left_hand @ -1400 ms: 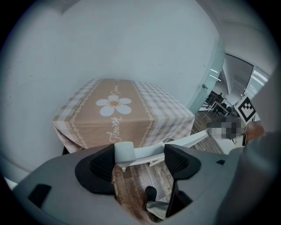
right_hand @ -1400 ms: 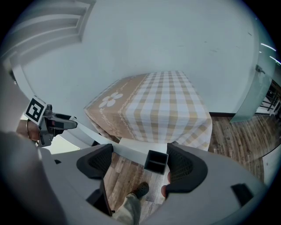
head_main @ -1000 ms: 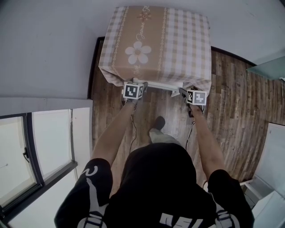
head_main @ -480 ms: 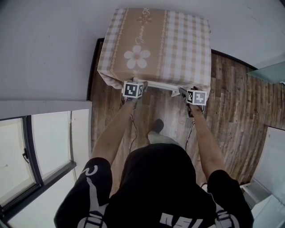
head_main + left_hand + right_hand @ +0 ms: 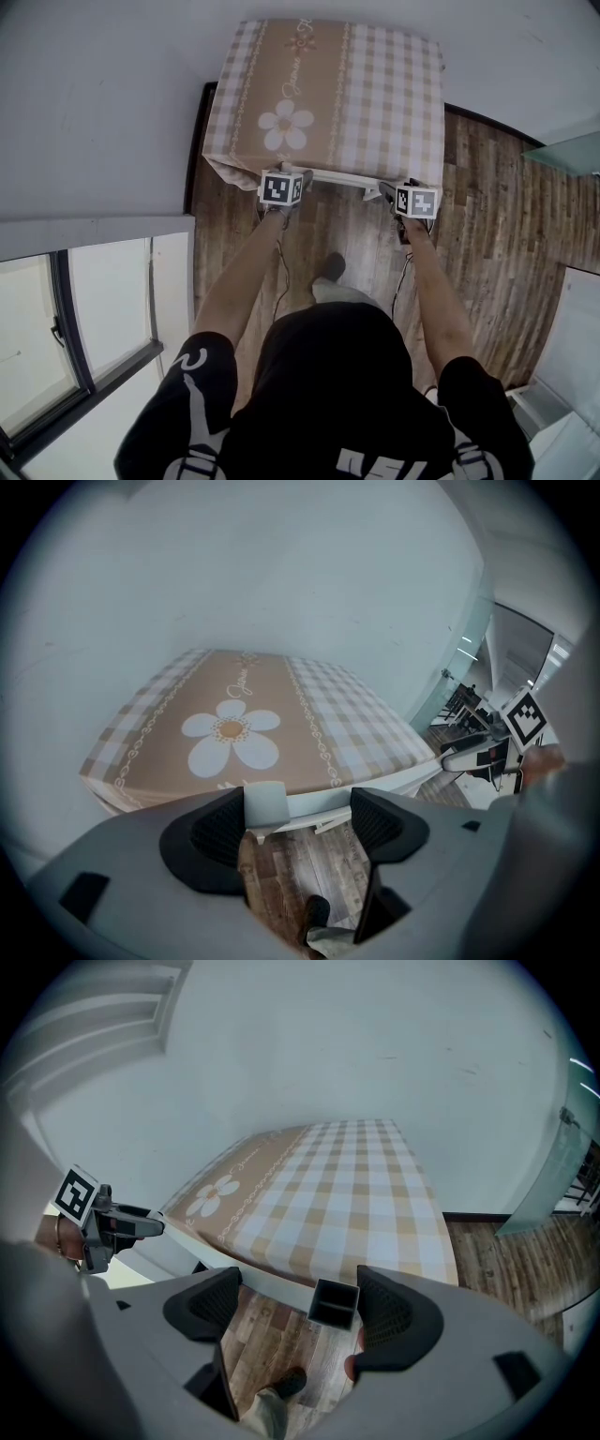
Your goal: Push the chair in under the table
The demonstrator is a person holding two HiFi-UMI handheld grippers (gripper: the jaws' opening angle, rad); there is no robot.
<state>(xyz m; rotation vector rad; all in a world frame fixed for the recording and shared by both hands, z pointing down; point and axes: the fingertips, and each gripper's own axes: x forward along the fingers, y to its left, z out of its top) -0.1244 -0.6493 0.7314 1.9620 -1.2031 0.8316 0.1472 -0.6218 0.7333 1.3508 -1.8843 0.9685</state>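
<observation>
Head view shows a person standing on a wood floor (image 5: 487, 234), with a gripper in each hand. Both arms reach out to a white chair (image 5: 339, 177). Most of the chair is tucked under the counter (image 5: 328, 94), so only its top rail pokes out from the edge. A checked cloth with a big daisy on it (brown and cream) covers the counter and hangs down the sides.

The left gripper (image 5: 286, 183) is at the left end of the rail. The right gripper (image 5: 408, 199) is at the right end.

In the left gripper view, the jaws are spread wide. The white post (image 5: 264, 805) at the chair's corner stands between them, close to one jaw. The other jaw is well away from it.

In the right gripper view, the jaws are spread wide too. A dark square post end (image 5: 334, 1304) sits between them, just beside one jaw.

One shoe (image 5: 330, 265) is on the floor between the arms. A window (image 5: 56, 328) is at the person's left.
</observation>
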